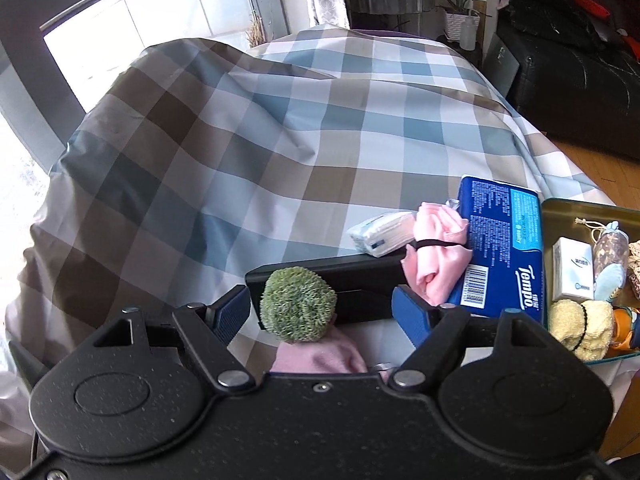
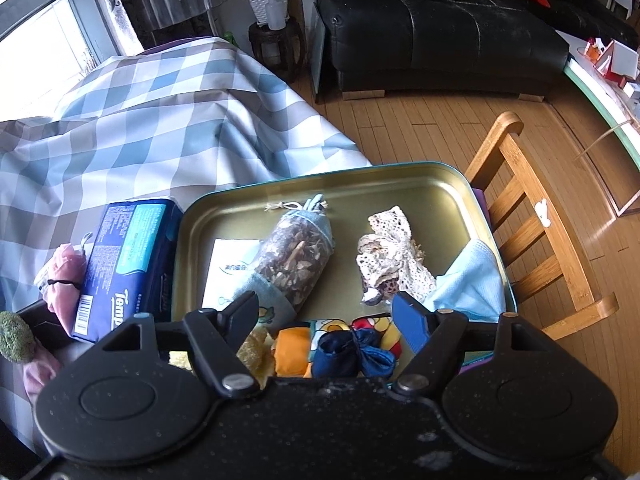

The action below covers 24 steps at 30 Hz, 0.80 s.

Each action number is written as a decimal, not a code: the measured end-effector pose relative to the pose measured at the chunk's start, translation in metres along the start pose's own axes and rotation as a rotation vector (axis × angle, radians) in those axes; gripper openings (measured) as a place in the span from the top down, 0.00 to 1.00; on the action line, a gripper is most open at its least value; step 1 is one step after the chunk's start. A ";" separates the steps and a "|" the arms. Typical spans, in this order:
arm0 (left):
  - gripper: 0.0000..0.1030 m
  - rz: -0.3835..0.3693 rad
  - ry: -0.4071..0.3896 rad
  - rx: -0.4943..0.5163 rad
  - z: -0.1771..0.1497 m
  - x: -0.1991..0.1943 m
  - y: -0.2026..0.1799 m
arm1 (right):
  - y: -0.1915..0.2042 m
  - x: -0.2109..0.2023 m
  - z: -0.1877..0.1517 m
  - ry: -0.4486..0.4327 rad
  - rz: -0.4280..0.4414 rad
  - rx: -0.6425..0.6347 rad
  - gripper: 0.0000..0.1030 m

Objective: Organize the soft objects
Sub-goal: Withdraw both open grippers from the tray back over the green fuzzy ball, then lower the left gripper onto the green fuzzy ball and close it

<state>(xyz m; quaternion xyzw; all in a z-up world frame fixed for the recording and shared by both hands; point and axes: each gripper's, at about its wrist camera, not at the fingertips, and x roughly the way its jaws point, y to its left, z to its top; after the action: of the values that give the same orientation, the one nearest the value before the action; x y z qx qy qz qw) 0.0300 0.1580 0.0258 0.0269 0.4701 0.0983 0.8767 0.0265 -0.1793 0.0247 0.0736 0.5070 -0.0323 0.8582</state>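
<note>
Currently, item: green fuzzy ball (image 1: pixel 298 304) w/ pink cloth (image 1: pixel 320 356) under it, on checked cover.
Position: between left gripper (image 1: pixel 316 312) jaws, nearer left pad.
Left jaws: apart, not pressing.
Right gripper (image 2: pixel 328 314): apart, empty, over tray (image 2: pixel 440 188).
Nearer hand: left.

The right claw (image 2: pixel 325 312) hung over the near edge of a gold metal tray (image 2: pixel 420 188), its jaws apart with nothing between them. In the tray lay a mesh sachet of dried bits (image 2: pixel 294 258), a lace bundle (image 2: pixel 394 252), a pale blue cloth (image 2: pixel 472 280) and a dark blue knotted bundle (image 2: pixel 352 354). Left of the tray, touching it, sat a blue tissue pack (image 2: pixel 128 256) on the checked tabletop (image 2: pixel 160 120).
</note>
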 end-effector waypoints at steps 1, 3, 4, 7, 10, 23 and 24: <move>0.28 0.004 0.002 -0.007 -0.001 0.001 0.004 | 0.002 -0.001 -0.002 -0.004 0.008 -0.003 0.28; 0.28 0.014 0.008 -0.024 -0.002 0.005 0.015 | 0.006 -0.004 -0.006 -0.013 0.021 -0.006 0.28; 0.28 0.020 0.012 -0.031 -0.003 0.008 0.020 | 0.009 -0.005 -0.008 -0.017 0.027 -0.011 0.28; 0.28 0.040 0.026 -0.057 -0.004 0.016 0.036 | 0.017 -0.010 -0.017 -0.034 0.044 -0.032 0.26; 0.28 0.058 0.038 -0.084 -0.006 0.026 0.053 | 0.027 -0.015 -0.025 -0.046 0.068 -0.058 0.25; 0.28 -0.047 0.036 -0.098 -0.008 0.052 0.085 | 0.078 -0.013 -0.047 -0.049 0.148 -0.172 0.24; 0.28 -0.061 0.025 -0.082 -0.008 0.052 0.083 | 0.081 -0.013 -0.048 -0.055 0.149 -0.180 0.24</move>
<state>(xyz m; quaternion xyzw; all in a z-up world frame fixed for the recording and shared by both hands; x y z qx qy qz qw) 0.0398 0.2488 -0.0098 -0.0249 0.4770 0.0910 0.8738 -0.0109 -0.0920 0.0211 0.0329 0.4773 0.0753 0.8749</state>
